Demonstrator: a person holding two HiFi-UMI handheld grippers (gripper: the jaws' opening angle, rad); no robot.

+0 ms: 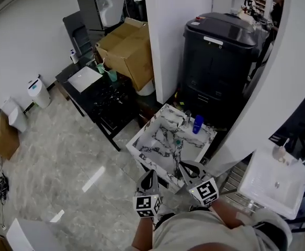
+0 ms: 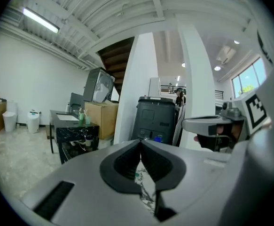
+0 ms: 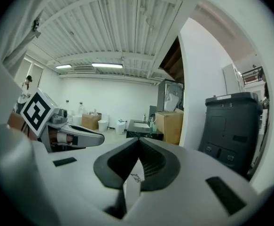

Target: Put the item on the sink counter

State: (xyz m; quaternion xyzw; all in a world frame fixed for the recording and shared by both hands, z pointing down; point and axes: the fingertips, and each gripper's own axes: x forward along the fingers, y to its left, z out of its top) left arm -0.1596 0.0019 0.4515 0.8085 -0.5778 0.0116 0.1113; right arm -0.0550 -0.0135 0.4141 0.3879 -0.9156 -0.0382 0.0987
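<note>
White black-veined marble bench point(image 1: 157, 140) with a sunken basin fills the middle of the head view, and the small blue bottle point(image 1: 197, 124) stands upright on its far rim, close to the tall black plastic bin point(image 1: 220, 61). Only that view from above shows the whole bench top and both tools at once: the left gripper point(image 1: 151, 172) hangs at the near edge of the bench and the right gripper point(image 1: 183, 164) over its near corner, side by side with their marker cubes toward the person.

The left gripper view looks level across the room. The left gripper point(image 2: 140, 142) has its fingers closed tip to tip on nothing, with a sliver of marble visible below them. The bottle point(image 2: 158, 139) appears as a small blue speck just right of the tips, against the foot of the bin point(image 2: 153, 119), and the right gripper point(image 2: 207, 124) juts in from the right.

In the right gripper view, the right gripper point(image 3: 138, 140) also has its fingers shut and empty. The left gripper point(image 3: 78, 138) shows at the left, and a brown cardboard box point(image 3: 168, 125) stands beyond.

The bottle lies beyond both sets of fingertips, apart from them and untouched.
</note>
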